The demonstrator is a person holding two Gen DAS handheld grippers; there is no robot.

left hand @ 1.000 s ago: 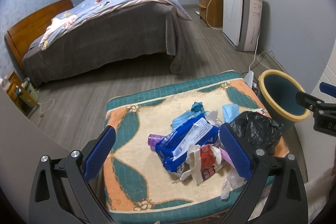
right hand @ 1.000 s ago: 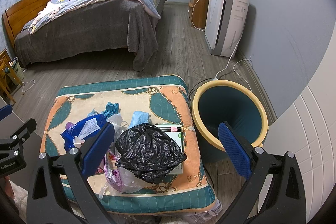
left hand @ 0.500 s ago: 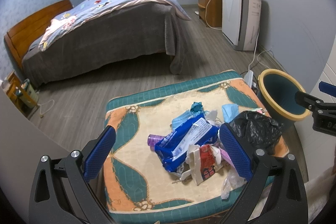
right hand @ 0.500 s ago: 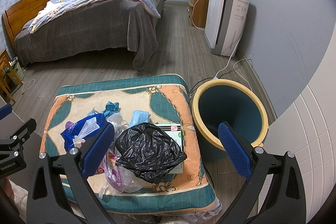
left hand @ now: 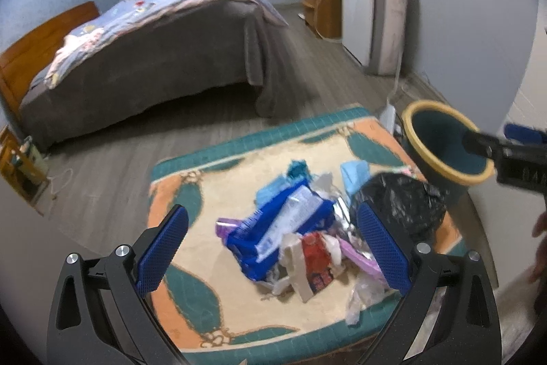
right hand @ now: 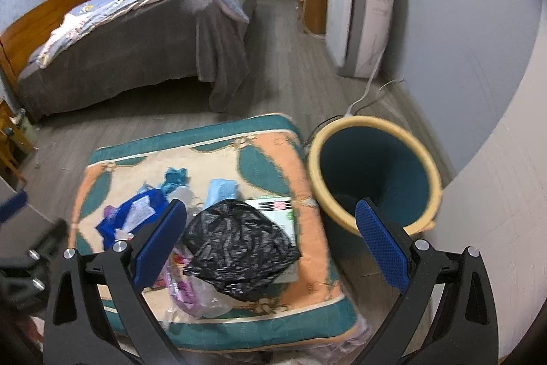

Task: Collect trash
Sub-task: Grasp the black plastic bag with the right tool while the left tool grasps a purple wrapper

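Nearest the lens in the left wrist view, the left claw (left hand: 271, 243) is spread wide and holds nothing, its blue pads framing the trash pile low in the frame. The blue wrapper (left hand: 280, 231) lies at centre on the patterned cushion (left hand: 191, 300), with a red packet (left hand: 316, 257) just below it and the black bag (left hand: 400, 204) to its right.

In the right wrist view, the right claw (right hand: 271, 243) is likewise spread and empty, the black bag (right hand: 239, 248) between its pads at lower centre. The bag lies partly on a white box (right hand: 273, 207). The yellow-rimmed bin (right hand: 372, 173) stands just beside the cushion (right hand: 266, 159), right of centre. A bed (right hand: 136, 40) fills the upper left.
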